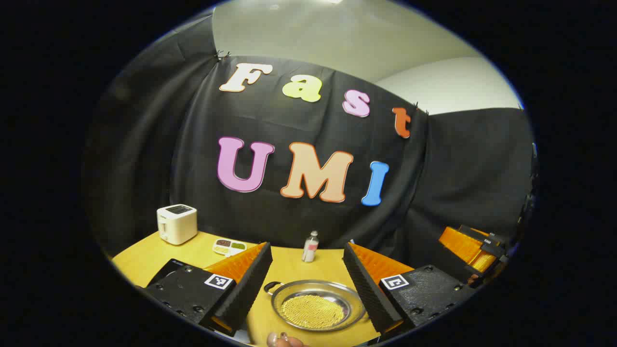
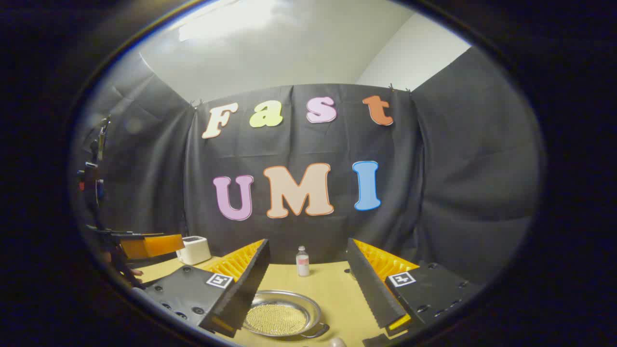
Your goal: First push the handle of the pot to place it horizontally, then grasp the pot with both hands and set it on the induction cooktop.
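A black cloth wall closes off the far side of a yellow wooden table. On it, toward the near edge, sits the pot, a shallow steel pan with a yellow perforated mat in its bottom. In the left gripper view a small loop handle sticks out at its far left; in the right gripper view a handle shows at the near right rim, so the handle-to-handle axis seems to run diagonally, not yet level across the table. The left gripper and right gripper both hang above with fingers spread wide, holding nothing. A careless push could spin the light pan or slide it toward the small bottle beyond. Farther left stand a compartment dish and a white toaster.
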Demonstrator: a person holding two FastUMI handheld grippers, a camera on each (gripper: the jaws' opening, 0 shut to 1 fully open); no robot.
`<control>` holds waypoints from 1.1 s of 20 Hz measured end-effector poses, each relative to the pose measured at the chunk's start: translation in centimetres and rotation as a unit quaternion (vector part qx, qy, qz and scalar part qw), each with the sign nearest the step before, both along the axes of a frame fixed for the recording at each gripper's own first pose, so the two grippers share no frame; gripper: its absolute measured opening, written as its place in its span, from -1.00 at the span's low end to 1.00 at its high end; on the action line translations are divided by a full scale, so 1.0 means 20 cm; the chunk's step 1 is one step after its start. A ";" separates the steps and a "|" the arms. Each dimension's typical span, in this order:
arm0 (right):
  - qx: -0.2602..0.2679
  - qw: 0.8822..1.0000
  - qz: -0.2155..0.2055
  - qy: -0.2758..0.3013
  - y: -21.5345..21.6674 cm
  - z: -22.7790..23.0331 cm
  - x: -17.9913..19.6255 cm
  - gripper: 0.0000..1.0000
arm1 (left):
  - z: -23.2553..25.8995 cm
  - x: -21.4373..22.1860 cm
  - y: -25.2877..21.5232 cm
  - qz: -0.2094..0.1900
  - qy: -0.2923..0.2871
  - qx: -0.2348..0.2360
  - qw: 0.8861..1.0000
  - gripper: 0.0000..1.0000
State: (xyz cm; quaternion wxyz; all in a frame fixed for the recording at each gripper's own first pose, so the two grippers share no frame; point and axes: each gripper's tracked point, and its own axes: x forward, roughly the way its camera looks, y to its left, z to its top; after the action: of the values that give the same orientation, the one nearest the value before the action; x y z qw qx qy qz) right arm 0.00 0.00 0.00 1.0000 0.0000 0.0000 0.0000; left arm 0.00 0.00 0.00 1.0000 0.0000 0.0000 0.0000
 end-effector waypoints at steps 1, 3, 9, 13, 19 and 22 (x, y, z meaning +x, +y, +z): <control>0.007 1.000 -0.002 -0.004 -0.02 0.01 0.01 0.94 | -0.03 0.00 -0.01 -0.006 0.008 -0.020 1.000 0.86; 0.014 1.000 -0.005 -0.001 -0.04 0.00 0.01 0.94 | -0.07 0.02 0.00 -0.002 0.021 -0.045 0.999 0.86; 0.026 0.999 -0.018 0.012 -0.08 -0.03 0.04 0.97 | -0.05 0.05 0.03 0.010 0.017 -0.004 1.000 0.82; 0.020 1.000 -0.013 0.017 -0.06 -0.04 0.05 0.96 | -0.04 0.07 0.00 0.004 0.016 0.011 1.000 0.90; 0.000 0.999 -0.011 0.047 -0.05 -0.13 0.01 0.97 | -0.12 0.04 0.05 0.018 0.040 0.002 0.999 0.82; -0.001 0.998 -0.013 0.058 -0.03 -0.16 -0.03 0.97 | -0.15 0.03 0.07 0.018 0.049 0.000 0.999 0.82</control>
State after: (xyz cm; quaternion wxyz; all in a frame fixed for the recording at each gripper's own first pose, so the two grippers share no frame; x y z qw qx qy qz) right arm -0.56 -0.56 -3.11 0.9982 -0.0011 0.0583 -0.0131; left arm 0.52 1.42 -2.94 0.9987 -0.0001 0.0486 0.0180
